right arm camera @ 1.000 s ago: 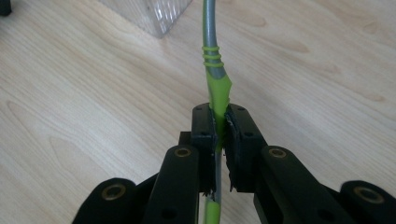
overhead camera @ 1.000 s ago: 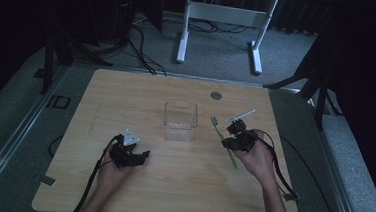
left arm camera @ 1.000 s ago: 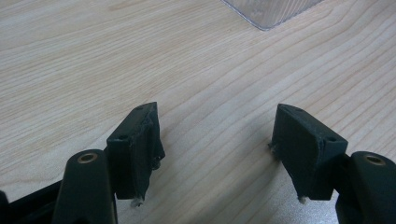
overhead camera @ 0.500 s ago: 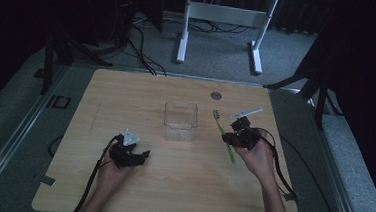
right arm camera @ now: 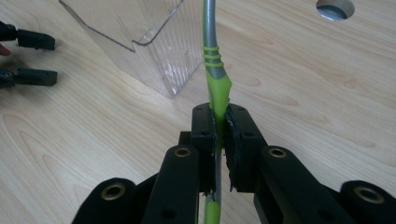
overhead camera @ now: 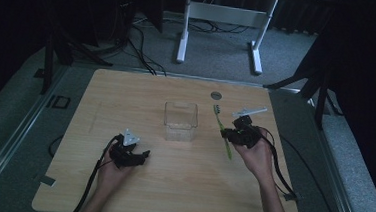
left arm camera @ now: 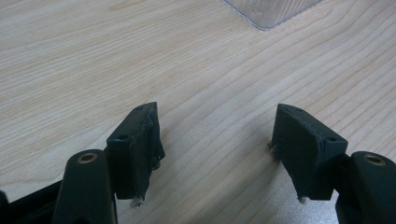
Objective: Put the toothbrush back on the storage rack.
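A green and grey toothbrush (overhead camera: 223,131) lies right of a clear plastic box (overhead camera: 180,120) at the table's middle. My right gripper (overhead camera: 225,133) is shut on the toothbrush (right arm camera: 215,79) at its handle, whose bristle end points to the far side. The clear box (right arm camera: 140,37) stands just left of the brush in the right gripper view. My left gripper (overhead camera: 145,155) rests low over the wood at the near left, open, with nothing between its fingers (left arm camera: 135,144). A corner of the box (left arm camera: 271,11) shows ahead of it.
A round metal grommet (overhead camera: 216,95) sits in the wooden table (overhead camera: 126,96) beyond the brush. Cables trail from both grippers toward the near edge. A white desk frame (overhead camera: 222,18) stands on the floor behind the table.
My right gripper has closed on the toothbrush handle and shifted slightly left and away. The left gripper has stayed where it was.
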The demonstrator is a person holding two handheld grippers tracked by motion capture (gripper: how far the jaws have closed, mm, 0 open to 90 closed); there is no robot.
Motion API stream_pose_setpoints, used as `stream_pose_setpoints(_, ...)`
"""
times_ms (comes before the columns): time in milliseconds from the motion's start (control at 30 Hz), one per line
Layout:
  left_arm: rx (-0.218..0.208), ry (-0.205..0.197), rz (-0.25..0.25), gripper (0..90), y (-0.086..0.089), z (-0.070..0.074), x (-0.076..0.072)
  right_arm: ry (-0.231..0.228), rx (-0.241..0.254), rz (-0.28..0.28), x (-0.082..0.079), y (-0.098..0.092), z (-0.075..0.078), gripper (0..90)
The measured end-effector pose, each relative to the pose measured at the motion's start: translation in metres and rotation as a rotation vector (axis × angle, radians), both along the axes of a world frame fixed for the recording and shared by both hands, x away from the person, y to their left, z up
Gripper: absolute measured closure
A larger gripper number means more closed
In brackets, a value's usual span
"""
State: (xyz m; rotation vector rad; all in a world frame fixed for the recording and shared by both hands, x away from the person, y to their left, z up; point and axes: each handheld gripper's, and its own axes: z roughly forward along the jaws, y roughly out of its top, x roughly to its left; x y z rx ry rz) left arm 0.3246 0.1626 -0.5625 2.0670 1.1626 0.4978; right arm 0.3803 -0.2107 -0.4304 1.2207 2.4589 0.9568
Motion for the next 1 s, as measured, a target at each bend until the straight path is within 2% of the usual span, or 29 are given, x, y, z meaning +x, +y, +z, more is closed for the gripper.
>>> stream_pose_setpoints(233,0.0,0.0,0.0,32.6,0.0,0.0,0.0,-0.036,0.035,-0.001,0.0003,0.0011,0.0001,82.4)
stream_pose_setpoints(600,0.0,0.0,0.0,32.6,0.0,0.0,0.0,-0.05,0.097,0.0,0.0038,0.0017,-0.0001,82.4)
stream_pose_setpoints(867,0.0,0.0,0.0,32.5,0.0,0.0,0.0,-0.065,0.184,0.004,0.0069,0.0034,-0.0007,82.4)
stream_pose_setpoints(1000,0.0,0.0,0.001,32.6,0.0,0.0,0.0,-0.091,0.203,0.009,0.006,0.0044,-0.0006,82.4)
